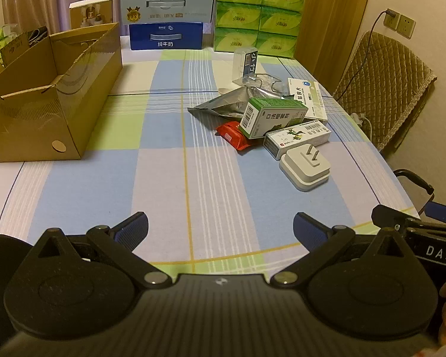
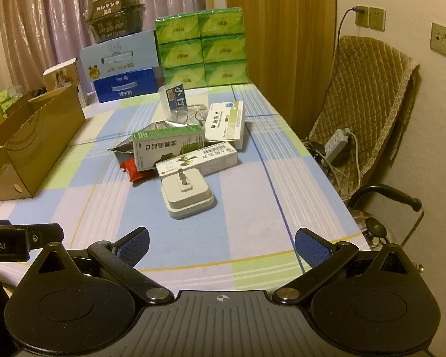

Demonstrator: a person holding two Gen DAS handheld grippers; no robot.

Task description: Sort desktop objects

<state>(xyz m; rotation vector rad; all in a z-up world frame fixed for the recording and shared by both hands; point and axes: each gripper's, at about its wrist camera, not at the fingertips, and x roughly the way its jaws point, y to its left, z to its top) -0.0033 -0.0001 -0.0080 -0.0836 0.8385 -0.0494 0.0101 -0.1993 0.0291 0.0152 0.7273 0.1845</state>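
A small heap lies on the checked tablecloth: a white plug adapter (image 1: 305, 170) (image 2: 188, 194), a long white box (image 1: 297, 138) (image 2: 199, 158), a green and white box (image 1: 273, 116) (image 2: 169, 145), a red packet (image 1: 234, 134) (image 2: 131, 170), a silver pouch (image 1: 223, 104), a white medicine box (image 2: 226, 122) and a clear case (image 1: 246, 64) (image 2: 175, 98). An open cardboard box (image 1: 44, 95) (image 2: 29, 136) stands at the left. My left gripper (image 1: 220, 227) hangs open over the near edge. My right gripper (image 2: 221, 242) is open too, just short of the adapter.
Milk cartons (image 1: 166, 17) and stacked green tissue packs (image 1: 258, 15) line the far end of the table. A padded chair (image 2: 368, 113) with a power strip (image 2: 337, 144) stands past the table's right edge. A black chair arm (image 2: 386, 193) is near my right side.
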